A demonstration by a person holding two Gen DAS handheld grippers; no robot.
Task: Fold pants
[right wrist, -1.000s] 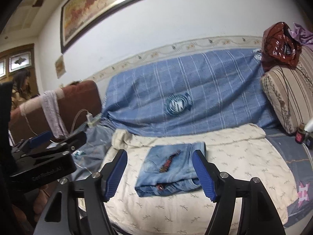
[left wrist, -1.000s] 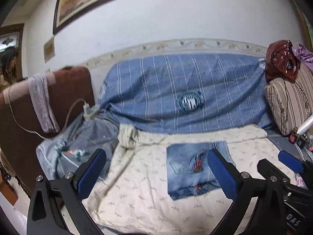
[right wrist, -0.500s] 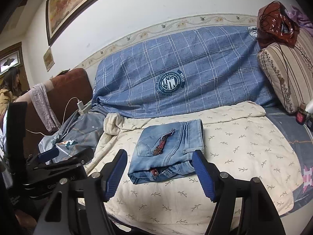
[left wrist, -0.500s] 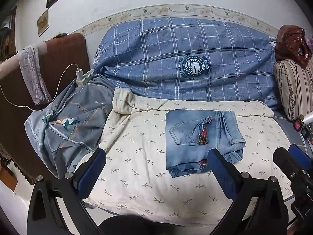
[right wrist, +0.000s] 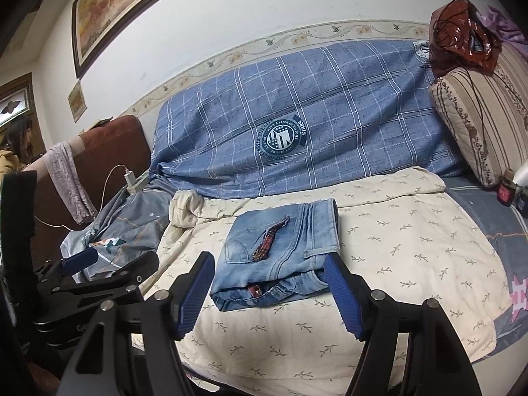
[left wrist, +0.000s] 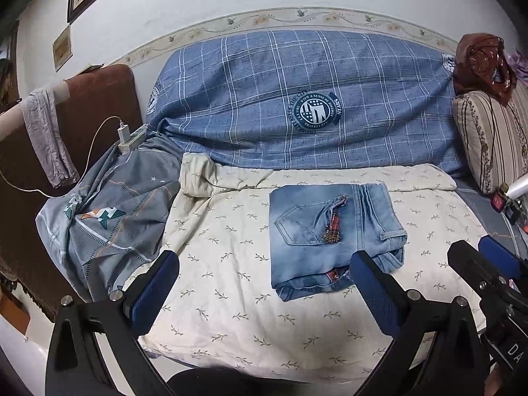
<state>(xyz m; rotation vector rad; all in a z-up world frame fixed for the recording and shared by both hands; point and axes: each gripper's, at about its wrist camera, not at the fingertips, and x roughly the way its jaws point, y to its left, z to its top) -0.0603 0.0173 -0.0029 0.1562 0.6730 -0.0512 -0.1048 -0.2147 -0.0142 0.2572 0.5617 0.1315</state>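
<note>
Both views have dropped toward the folded light-blue denim pants (left wrist: 333, 234) at twelve o'clock; folding looks finished. The left gripper (left wrist: 264, 283) and right gripper (right wrist: 269, 292) gape empty; retreat seems next.

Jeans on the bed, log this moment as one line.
jeans: folded, on cream quilt | left gripper: open, empty | right gripper: open, empty | contact: none
</note>
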